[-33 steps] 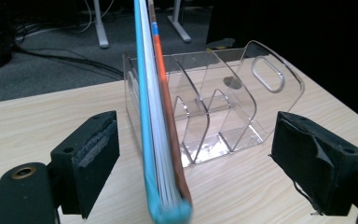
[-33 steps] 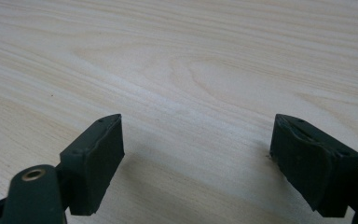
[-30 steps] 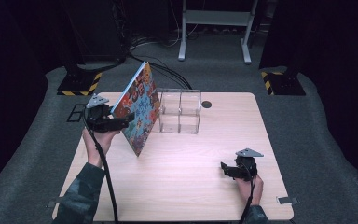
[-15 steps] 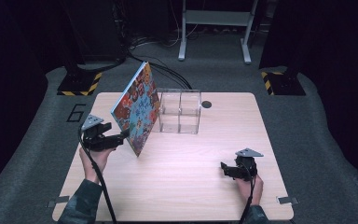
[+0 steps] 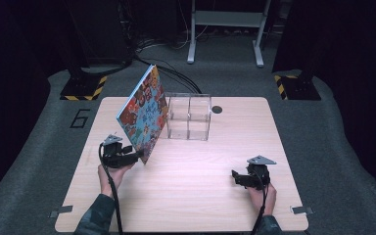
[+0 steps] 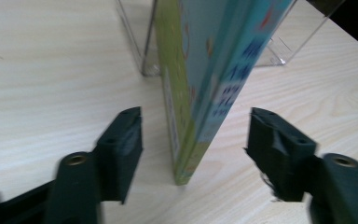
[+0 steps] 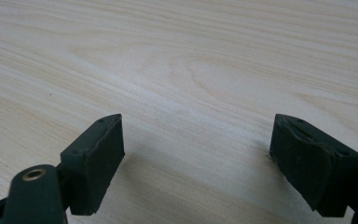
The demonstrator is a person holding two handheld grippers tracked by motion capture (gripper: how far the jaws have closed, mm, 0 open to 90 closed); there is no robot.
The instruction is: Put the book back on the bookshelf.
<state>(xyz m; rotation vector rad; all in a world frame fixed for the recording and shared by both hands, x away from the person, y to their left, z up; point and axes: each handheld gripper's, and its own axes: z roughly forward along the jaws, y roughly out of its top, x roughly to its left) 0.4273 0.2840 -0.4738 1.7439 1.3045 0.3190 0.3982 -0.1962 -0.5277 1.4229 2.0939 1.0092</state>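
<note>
1. Resting low on the pale wooden table (image 5: 186,196), the right gripper (image 5: 238,178) is sitting near the person's edge with its jaws spread wide and nothing between them; its own view is looking along bare woodgrain, so it is probably idling out of the way.

2. Hovering at the table's left side, the left gripper (image 6: 193,140) is holding its jaws wide apart on either side of the lower corner of the thin, colourfully patterned picture book (image 6: 200,74), and neither pad is touching the cover. Judging from this, the gripper is either about to close on that corner or is letting it stand free.

3. Standing on its lower edge, the book (image 5: 143,113) is tilting up and back, with its upper part leaning against the left wall of the clear plastic two-compartment organiser box (image 5: 189,117); that wall seems to be propping it.

4. Sitting farther off near the table's far edge, a small dark round hole (image 5: 217,109) is lying just beside the box.
</note>
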